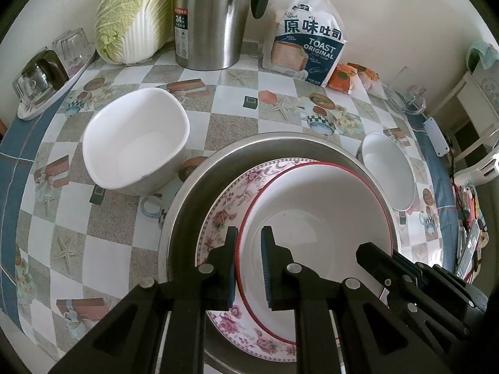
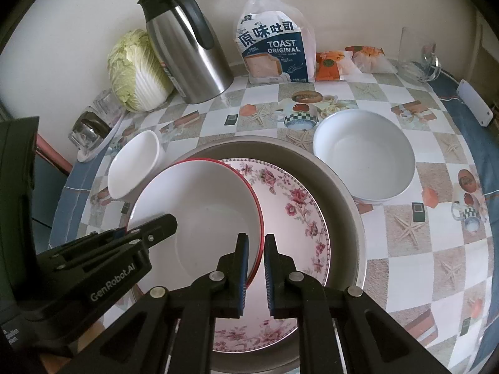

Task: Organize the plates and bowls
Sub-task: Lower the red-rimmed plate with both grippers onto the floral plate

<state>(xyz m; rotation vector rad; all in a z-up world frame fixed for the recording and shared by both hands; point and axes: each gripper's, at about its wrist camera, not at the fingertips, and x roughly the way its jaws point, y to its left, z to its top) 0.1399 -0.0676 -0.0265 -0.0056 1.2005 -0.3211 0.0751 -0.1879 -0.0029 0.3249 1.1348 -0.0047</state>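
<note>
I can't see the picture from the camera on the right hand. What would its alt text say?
Two black tools pinch opposite edges of a red-rimmed white bowl: the right tool at its near right rim, the left tool at its left. The bowl sits on a floral plate inside a metal basin, on a checkered tablecloth with more white bowls.

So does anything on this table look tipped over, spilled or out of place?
Yes: the white bowl left of the metal basin lies tipped on its side. The red-rimmed bowl sits off-centre on the floral plate. No spills or damage show.
</note>
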